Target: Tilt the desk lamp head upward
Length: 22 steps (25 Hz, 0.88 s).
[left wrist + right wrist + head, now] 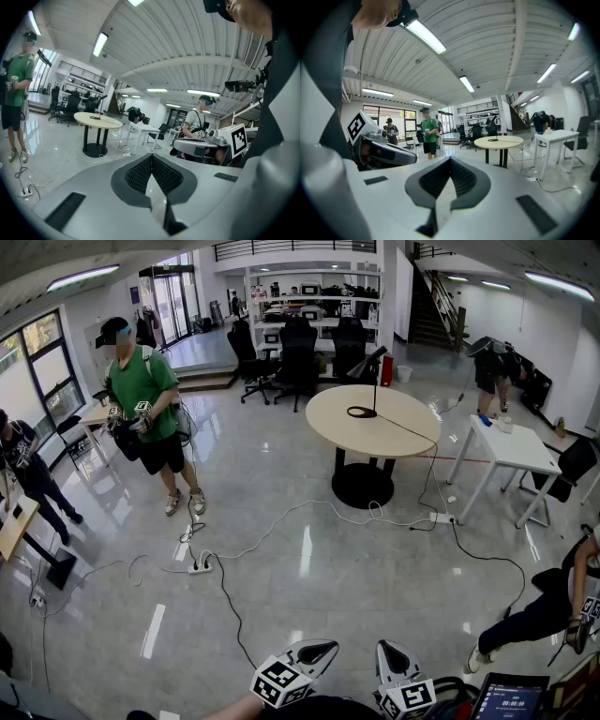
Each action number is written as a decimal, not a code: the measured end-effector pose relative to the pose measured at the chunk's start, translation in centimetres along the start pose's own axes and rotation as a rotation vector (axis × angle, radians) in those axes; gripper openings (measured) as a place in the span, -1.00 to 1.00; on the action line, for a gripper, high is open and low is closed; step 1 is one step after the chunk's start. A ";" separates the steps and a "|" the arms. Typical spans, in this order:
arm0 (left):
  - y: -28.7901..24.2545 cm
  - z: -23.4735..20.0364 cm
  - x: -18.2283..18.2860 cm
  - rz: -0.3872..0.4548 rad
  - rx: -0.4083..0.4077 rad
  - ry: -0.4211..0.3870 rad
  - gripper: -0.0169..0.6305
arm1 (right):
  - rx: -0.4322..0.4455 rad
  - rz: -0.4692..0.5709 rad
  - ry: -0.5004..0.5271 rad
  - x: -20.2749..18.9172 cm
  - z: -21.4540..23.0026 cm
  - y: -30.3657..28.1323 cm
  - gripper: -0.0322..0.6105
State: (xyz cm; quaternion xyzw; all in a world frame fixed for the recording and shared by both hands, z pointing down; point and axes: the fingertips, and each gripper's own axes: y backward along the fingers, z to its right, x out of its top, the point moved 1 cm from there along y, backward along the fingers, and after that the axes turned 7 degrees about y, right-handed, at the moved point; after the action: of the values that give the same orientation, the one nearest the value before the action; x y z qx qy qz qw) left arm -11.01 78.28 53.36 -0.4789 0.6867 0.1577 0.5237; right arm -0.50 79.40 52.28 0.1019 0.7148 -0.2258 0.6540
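Observation:
The black desk lamp (371, 367) stands on a round beige table (403, 432) far across the room, its head tilted at the top of a thin stem. My left gripper (317, 652) and right gripper (393, 654) are at the bottom edge of the head view, far from the lamp. Both are shut with nothing between the jaws. In the left gripper view the shut left gripper (151, 157) points toward the table (105, 122) and the lamp (100, 107). In the right gripper view the shut right gripper (450, 161) faces the table (506, 140) and lamp (491, 127).
A person in a green shirt (142, 395) stands at the left. Cables and a power strip (199, 567) trail over the glossy floor between me and the table. A white desk (516, 451) stands to the right, office chairs (298, 357) behind, another person (548, 606) low right.

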 end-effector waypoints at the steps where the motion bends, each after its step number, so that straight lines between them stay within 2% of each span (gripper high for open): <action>1: -0.1 0.0 -0.1 -0.005 -0.002 -0.003 -0.93 | -0.002 -0.001 -0.001 -0.1 0.0 0.0 -0.89; 12: 0.5 0.2 -0.5 -0.017 -0.008 -0.015 -0.93 | -0.023 -0.035 -0.021 -0.6 -0.3 0.3 -0.89; 22: 1.5 -0.4 -1.1 -0.010 -0.016 0.015 -0.93 | -0.026 -0.035 -0.051 -0.6 -1.4 0.4 -0.89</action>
State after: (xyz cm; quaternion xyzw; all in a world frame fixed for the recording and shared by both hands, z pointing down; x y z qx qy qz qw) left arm -12.48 79.25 54.06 -0.4874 0.6871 0.1570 0.5155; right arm -1.48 80.44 52.86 0.0751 0.7023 -0.2307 0.6693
